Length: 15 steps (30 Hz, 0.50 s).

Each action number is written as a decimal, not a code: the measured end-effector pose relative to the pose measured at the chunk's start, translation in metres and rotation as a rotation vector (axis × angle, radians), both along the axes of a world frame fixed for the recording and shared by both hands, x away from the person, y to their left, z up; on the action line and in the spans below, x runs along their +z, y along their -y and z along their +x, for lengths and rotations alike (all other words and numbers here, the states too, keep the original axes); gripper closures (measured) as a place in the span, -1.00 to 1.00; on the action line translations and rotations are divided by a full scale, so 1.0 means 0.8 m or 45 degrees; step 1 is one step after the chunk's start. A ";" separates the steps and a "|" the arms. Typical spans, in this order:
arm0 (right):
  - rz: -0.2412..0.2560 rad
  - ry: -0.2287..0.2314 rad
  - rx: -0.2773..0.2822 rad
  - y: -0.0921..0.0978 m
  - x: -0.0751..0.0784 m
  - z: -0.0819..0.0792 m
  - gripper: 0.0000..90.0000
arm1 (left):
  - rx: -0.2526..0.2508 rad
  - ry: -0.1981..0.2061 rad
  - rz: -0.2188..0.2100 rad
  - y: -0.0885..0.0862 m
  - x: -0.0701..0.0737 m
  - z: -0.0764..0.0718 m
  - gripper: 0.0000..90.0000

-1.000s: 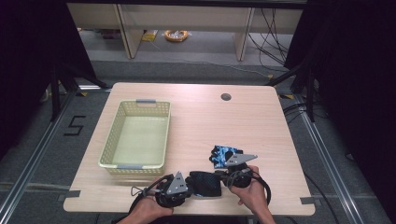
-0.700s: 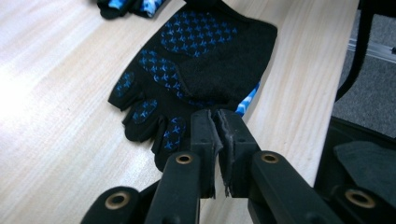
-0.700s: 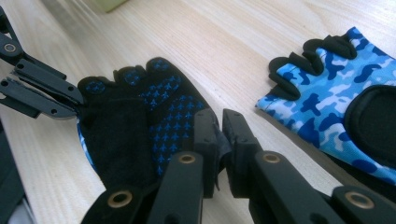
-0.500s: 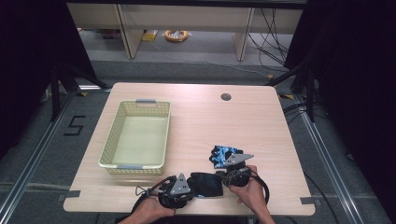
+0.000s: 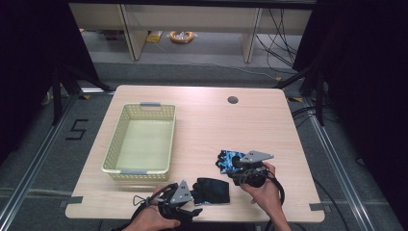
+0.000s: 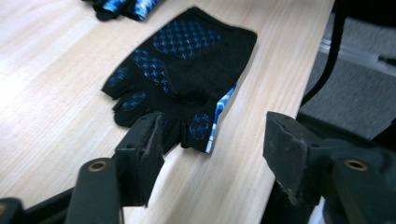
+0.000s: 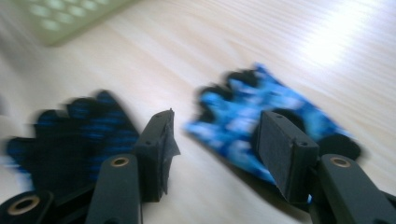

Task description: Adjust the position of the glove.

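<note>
While both my jaws stood open, my left gripper (image 6: 210, 154) faced the black glove (image 6: 182, 74) near the table's (image 5: 216, 120) front edge, my right gripper (image 7: 215, 149) hovered at the blue glove (image 7: 252, 126), and the basket (image 5: 166, 139) held nothing, so all remained undone.

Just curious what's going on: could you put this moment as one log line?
left tongs: open, at black glove | right tongs: open, at blue glove | basket: empty

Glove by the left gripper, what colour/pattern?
Black glove with blue dotted grip patches and a blue edge; clearest in the left gripper view.
</note>
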State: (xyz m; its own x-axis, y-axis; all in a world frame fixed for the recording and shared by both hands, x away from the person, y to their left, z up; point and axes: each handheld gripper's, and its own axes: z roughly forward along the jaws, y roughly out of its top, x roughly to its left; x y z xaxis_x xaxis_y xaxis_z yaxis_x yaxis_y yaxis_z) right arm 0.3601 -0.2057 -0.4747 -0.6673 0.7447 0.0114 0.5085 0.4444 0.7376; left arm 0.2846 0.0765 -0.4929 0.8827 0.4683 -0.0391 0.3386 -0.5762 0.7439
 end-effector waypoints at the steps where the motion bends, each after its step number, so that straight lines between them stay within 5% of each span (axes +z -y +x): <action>1: 0.000 0.000 0.000 0.000 0.000 0.000 0.04 | 0.000 0.000 0.000 0.000 0.000 0.000 -0.20; 5: 0.017 -0.083 -0.089 0.020 -0.009 0.010 0.08 | 0.072 -0.030 -0.050 -0.024 0.001 -0.002 -0.29; 8: 0.017 -0.060 -0.058 0.023 -0.012 0.017 0.17 | 0.073 -0.020 -0.030 -0.034 0.001 -0.001 -0.32; 15: 0.005 -0.074 -0.004 0.015 -0.017 0.031 0.30 | 0.130 -0.061 -0.075 -0.056 -0.006 -0.005 -0.35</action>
